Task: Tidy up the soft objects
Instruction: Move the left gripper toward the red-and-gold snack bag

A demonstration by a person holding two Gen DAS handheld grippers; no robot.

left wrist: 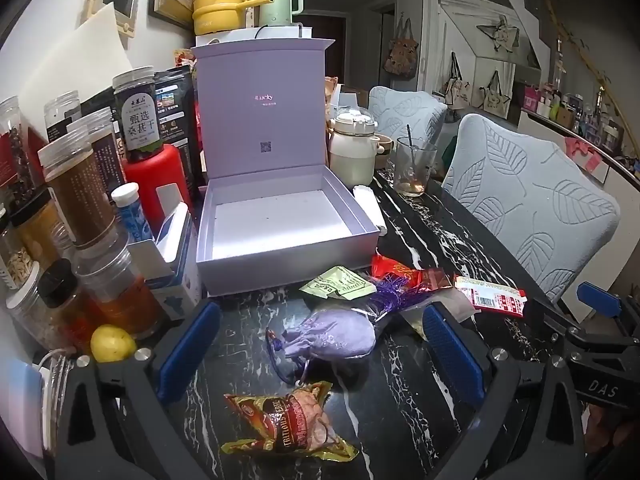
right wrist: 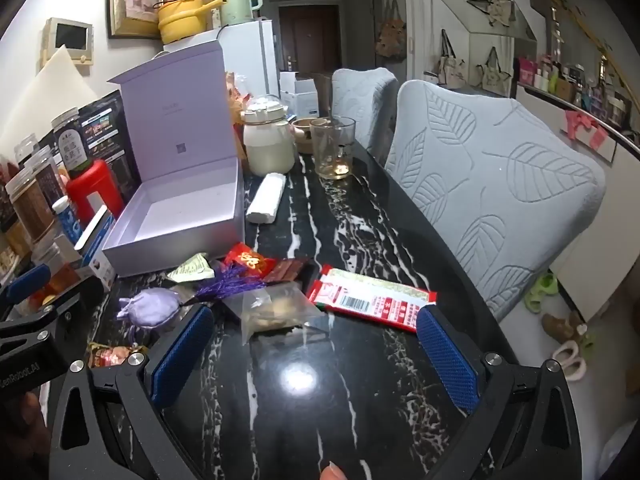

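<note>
1. Soft packets lie in a loose cluster on the black marble table (right wrist: 360,208), just before the open lilac box (left wrist: 280,216), which stands empty with its lid upright.
2. The left gripper (left wrist: 320,352) hangs with jaws spread wide, the lilac pouch (left wrist: 340,330) between them, untouched.
3. The right gripper (right wrist: 316,352) is likewise spread wide, holding nothing.
4. The red-and-white packet (right wrist: 372,300) lies beside its right finger.
5. The brown snack packet (left wrist: 296,420) lies nearest the left camera.

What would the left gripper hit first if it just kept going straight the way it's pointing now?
Most likely the lilac satin pouch, lying on the black marble table between the open left gripper fingers. The gold snack packet sits nearer but probably passes underneath; depth is unclear.
</note>
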